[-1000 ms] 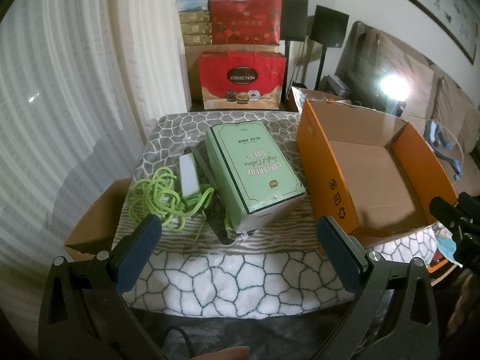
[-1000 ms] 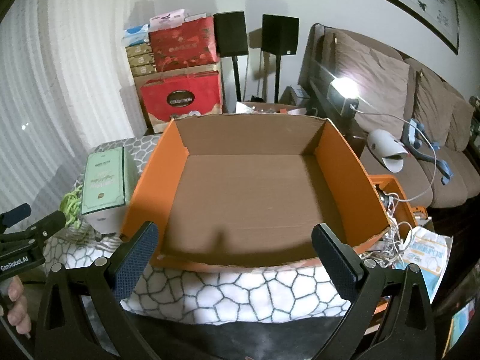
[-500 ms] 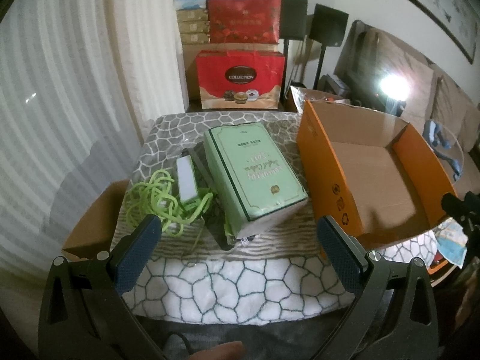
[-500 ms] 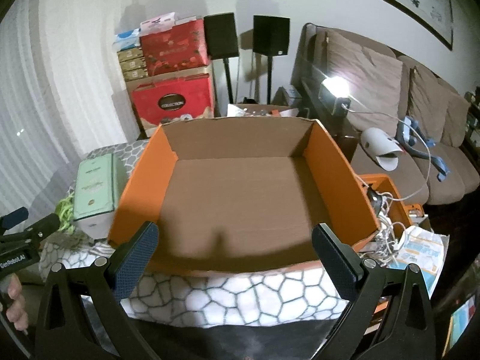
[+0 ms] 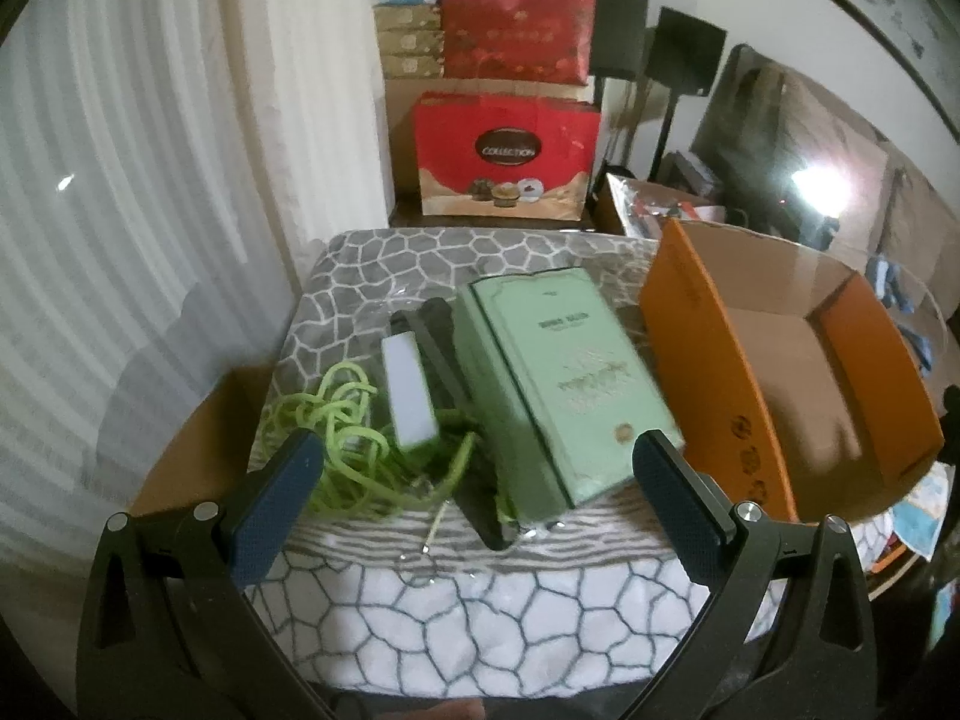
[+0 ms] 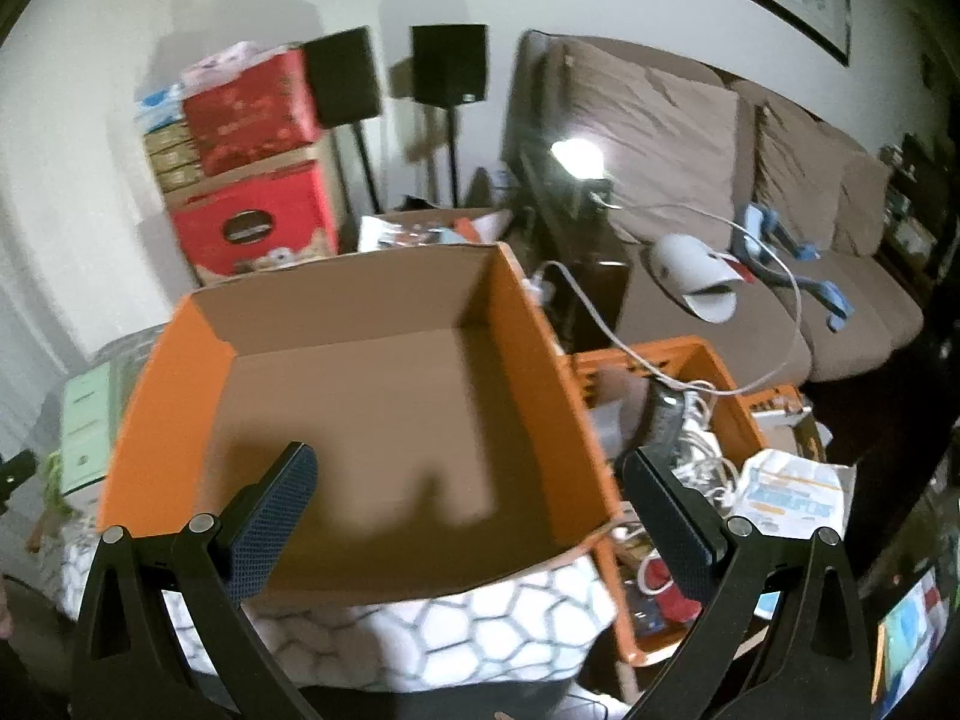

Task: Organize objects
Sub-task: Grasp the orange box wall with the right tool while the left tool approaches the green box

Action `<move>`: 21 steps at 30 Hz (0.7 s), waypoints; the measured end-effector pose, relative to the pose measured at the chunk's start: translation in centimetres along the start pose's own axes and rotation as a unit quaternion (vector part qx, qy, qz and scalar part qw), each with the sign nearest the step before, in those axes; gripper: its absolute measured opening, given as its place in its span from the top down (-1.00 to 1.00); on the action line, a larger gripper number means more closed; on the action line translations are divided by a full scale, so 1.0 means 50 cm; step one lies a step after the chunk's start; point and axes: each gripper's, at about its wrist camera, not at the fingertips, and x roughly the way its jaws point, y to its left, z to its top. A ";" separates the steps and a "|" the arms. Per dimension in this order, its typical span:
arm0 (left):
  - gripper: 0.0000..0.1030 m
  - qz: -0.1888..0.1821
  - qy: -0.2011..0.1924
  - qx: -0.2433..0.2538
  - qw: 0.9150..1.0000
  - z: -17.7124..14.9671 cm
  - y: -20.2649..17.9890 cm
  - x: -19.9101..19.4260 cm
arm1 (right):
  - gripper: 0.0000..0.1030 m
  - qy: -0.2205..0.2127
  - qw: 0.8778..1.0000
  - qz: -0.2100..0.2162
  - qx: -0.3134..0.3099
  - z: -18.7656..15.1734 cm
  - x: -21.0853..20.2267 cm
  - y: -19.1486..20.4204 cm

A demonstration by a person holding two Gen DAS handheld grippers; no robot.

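Observation:
A pale green box [image 5: 558, 384] lies on the patterned table cloth [image 5: 480, 600], with a white power bank [image 5: 409, 396], a dark flat object [image 5: 444, 354] and a tangle of green cable [image 5: 348, 444] to its left. An open orange cardboard box [image 5: 720, 372] stands to its right, empty inside [image 6: 384, 420]. My left gripper [image 5: 474, 498] is open and empty, held before the green box. My right gripper [image 6: 468, 504] is open and empty above the orange box's near edge. The green box edge shows at the left of the right wrist view [image 6: 84, 420].
Red gift boxes [image 5: 510, 150] are stacked behind the table by a white curtain [image 5: 150, 180]. A sofa [image 6: 750, 192] with a white device and cables is at the right. An orange crate of cables [image 6: 678, 420] sits right of the table. A brown carton [image 5: 192, 438] is at the left.
My left gripper has moved closer toward the green box. My right gripper has swung to the right, so the orange box sits further left and the crate of cables shows.

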 end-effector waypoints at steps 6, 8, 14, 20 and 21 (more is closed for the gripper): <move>-1.00 -0.003 0.019 -0.016 1.000 0.011 0.029 0.038 | -0.99 0.018 1.000 0.003 0.023 0.010 0.040 -0.071; -1.00 -0.020 0.028 -0.025 0.999 0.013 0.037 0.050 | -0.99 0.026 0.999 0.000 0.026 0.009 0.053 -0.086; -1.00 -0.072 0.055 -0.039 0.995 0.016 0.031 0.084 | -0.72 0.064 0.997 0.017 0.032 0.005 0.106 -0.112; -1.00 -0.114 0.076 -0.044 0.990 0.017 0.018 0.112 | 0.00 0.096 0.994 0.031 0.030 -0.010 0.147 -0.118; -1.00 -0.118 0.078 -0.044 0.989 0.018 0.017 0.116 | 0.12 0.102 0.994 0.034 0.031 -0.013 0.153 -0.119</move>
